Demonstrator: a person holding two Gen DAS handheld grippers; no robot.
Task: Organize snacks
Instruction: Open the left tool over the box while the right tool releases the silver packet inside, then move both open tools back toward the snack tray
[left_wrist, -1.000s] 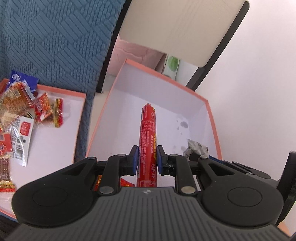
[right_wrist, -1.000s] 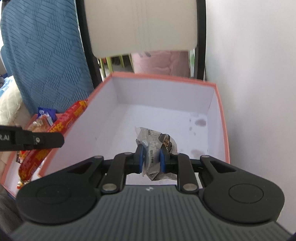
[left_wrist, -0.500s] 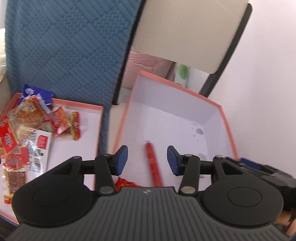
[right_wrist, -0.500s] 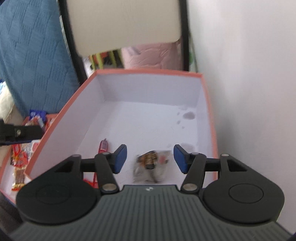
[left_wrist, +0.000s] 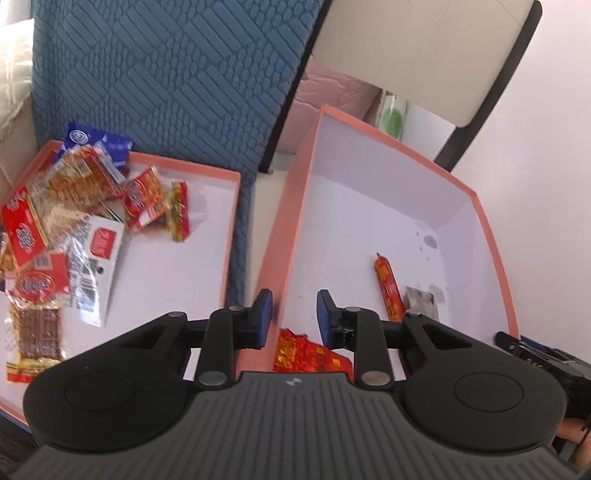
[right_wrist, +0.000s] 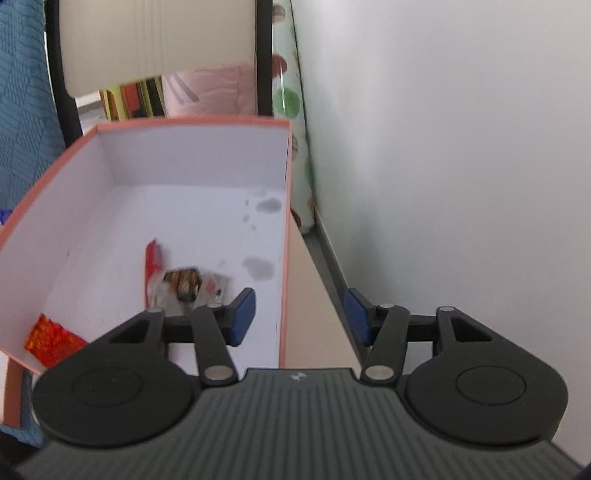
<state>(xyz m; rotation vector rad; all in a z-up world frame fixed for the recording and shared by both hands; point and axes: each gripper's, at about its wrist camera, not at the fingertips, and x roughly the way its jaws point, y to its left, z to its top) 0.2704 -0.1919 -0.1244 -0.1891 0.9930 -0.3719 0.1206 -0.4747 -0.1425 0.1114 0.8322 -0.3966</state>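
Observation:
A white box with a salmon rim (left_wrist: 369, 177) holds a red sausage stick (left_wrist: 388, 288), a silver snack packet (left_wrist: 421, 301) and a red-and-yellow packet (left_wrist: 306, 354). My left gripper (left_wrist: 294, 319) hovers over the box's near left wall, its jaws closing with nothing between the pads. The right wrist view shows the same box (right_wrist: 192, 155) with the sausage (right_wrist: 152, 262), silver packet (right_wrist: 188, 286) and red packet (right_wrist: 50, 341). My right gripper (right_wrist: 299, 319) straddles the box's right wall from above, jaws closing on nothing. It also shows at the left view's lower right (left_wrist: 543, 358).
A shallow salmon-rimmed tray (left_wrist: 166, 266) at the left holds several loose snack packets (left_wrist: 74, 206). Behind stand blue quilted fabric (left_wrist: 166, 74) and a chair with a beige back (left_wrist: 424, 48). A white wall (right_wrist: 461, 166) runs close along the box's right side.
Both grippers let go: the sausage and the silver packet now lie in the box. The left gripper drew back leftward, the right one swung right toward the wall.

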